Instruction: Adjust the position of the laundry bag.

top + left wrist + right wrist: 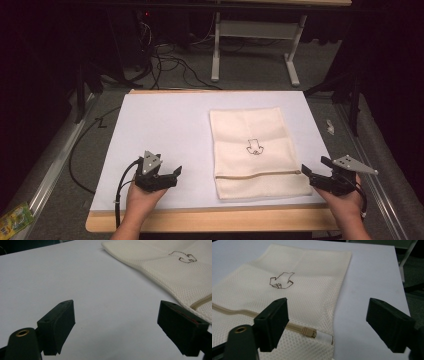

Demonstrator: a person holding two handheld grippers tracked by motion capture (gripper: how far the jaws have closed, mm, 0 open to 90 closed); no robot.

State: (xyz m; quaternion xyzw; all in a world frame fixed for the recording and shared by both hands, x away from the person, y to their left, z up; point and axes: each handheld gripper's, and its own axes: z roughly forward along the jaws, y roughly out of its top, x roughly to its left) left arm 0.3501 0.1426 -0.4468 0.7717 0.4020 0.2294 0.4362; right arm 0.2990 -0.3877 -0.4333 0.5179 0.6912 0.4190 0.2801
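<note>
Evidently we have the cream mesh laundry bag [252,152] lying flat right of centre on the white desk [160,130], zipper [297,328] toward us. Our right gripper [320,172] hangs just beside the zipper's end, jaws wide and empty, probably to reach the pull. Our left gripper [167,176], equally wide and empty, waits clear of the bag.

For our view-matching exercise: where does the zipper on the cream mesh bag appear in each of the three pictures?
High view: the zipper runs across the mesh bag near its front edge.
Left gripper view: its end shows at the right edge, above the right jaw.
Right gripper view: it crosses the lower left, ending between the jaws.
Shared landmark: the dark outline drawing on the bag.
</note>
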